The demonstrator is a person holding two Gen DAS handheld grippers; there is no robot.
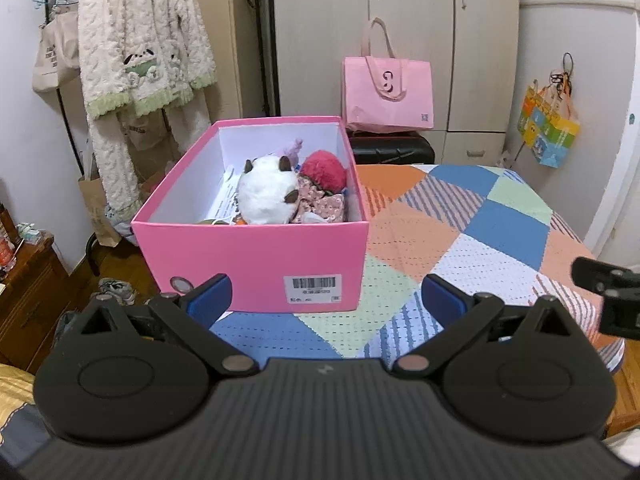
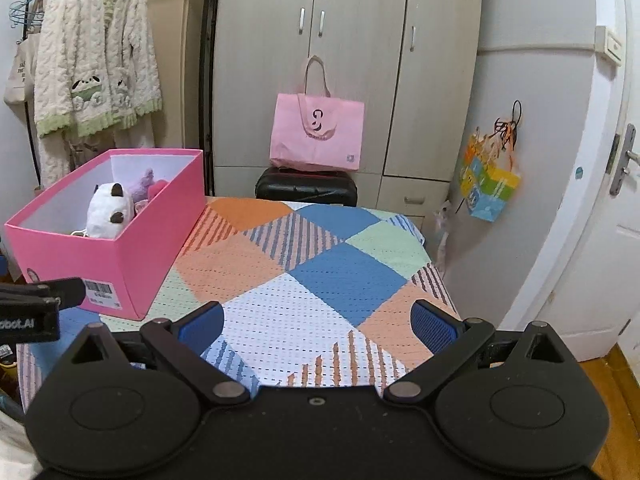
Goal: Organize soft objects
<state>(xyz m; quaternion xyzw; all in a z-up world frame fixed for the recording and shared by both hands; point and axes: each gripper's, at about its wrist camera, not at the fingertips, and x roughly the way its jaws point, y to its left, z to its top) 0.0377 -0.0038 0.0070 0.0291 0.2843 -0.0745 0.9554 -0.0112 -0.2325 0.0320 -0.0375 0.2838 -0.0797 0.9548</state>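
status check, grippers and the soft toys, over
Left gripper open, empty. Right gripper open, empty. Soft toys already in pink box. Nothing in the way on the patchwork cloth.

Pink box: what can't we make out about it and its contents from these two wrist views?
- Left wrist: bottom of the pink cardboard box is hidden by its front wall and by the white plush with brown ears; the purple plush shows only its top.
- Right wrist: the red fluffy toy is mostly hidden by the box wall.
- Both views: barcode label text is too small to read.
- Left wrist: right gripper is cut off by the frame edge.
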